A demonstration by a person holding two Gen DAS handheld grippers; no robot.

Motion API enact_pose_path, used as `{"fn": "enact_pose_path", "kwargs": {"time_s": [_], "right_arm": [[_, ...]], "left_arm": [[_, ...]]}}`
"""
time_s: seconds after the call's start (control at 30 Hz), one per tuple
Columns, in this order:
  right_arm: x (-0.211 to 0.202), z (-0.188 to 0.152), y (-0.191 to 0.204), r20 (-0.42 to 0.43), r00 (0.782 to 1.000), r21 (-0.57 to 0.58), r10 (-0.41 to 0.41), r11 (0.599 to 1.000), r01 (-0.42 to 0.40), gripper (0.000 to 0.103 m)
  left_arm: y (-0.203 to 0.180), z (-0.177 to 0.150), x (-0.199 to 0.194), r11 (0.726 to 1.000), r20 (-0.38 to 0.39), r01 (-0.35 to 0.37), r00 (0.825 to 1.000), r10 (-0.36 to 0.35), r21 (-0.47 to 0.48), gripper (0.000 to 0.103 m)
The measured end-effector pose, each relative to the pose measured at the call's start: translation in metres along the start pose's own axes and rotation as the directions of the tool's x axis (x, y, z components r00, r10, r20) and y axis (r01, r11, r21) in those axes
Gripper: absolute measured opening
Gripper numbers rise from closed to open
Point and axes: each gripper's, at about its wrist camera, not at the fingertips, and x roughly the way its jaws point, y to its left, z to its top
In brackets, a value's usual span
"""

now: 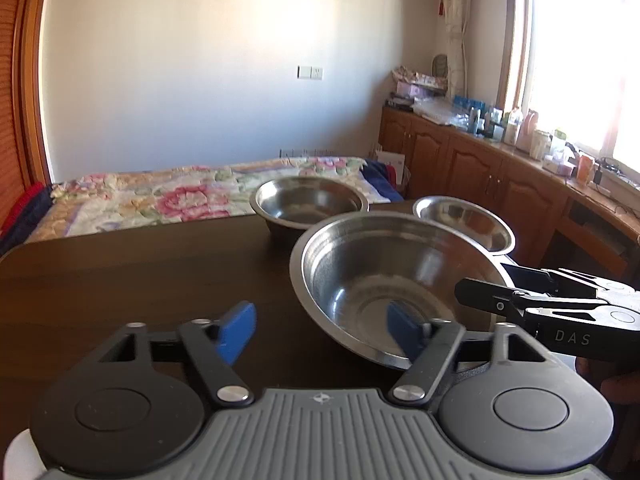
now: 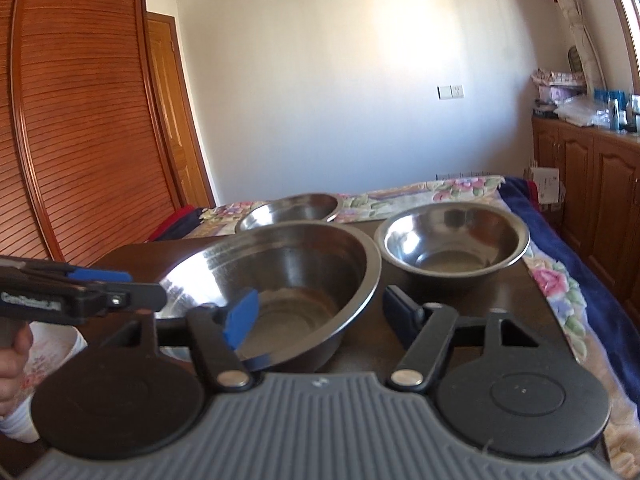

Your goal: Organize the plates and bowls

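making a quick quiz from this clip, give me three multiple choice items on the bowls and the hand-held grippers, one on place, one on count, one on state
1. Where does the large bowl stand relative to the two smaller bowls?
A. behind them
B. nearer the cameras
C. stacked inside one

2. How many metal bowls are on the dark table?
A. two
B. three
C. five

3. How is the left hand-held gripper?
A. open, one pad over the large bowl's rim
B. shut on a plate
C. out of view

Answers:
1 B: the small bowl at left and the small bowl at right sit beyond it.
2 B: three show in both views.
3 A: its blue pads are spread wide.
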Motion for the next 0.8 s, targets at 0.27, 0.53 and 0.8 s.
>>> {"fn": "enact_pose_path", "kwargs": {"time_s": [0.27,0.53,0.8], "right_arm": [[0.005,0.002,-0.004,-0.019,1.0,0.03,0.001,1.0,0.0,0.044],[0.0,0.001,-0.005,-0.027,1.0,0.048,0.0,0.999,0.002,0.033],[-0.023,-0.003,0.01,-0.014,1.0,0.039,0.004,0.999,-0.004,0.031]], "left_arm": [[0.002,0.003,0.02,0.999,-0.055,0.014,0.998,-0.016,-0.044,0.042],[0.001,0.001,0.014,0.998,-0.058,0.04,0.997,-0.043,-0.054,0.031],[-0.002,-0.006,-0.017,0.998,-0.028,0.05,0.998,-0.051,-0.028,0.031]]}}
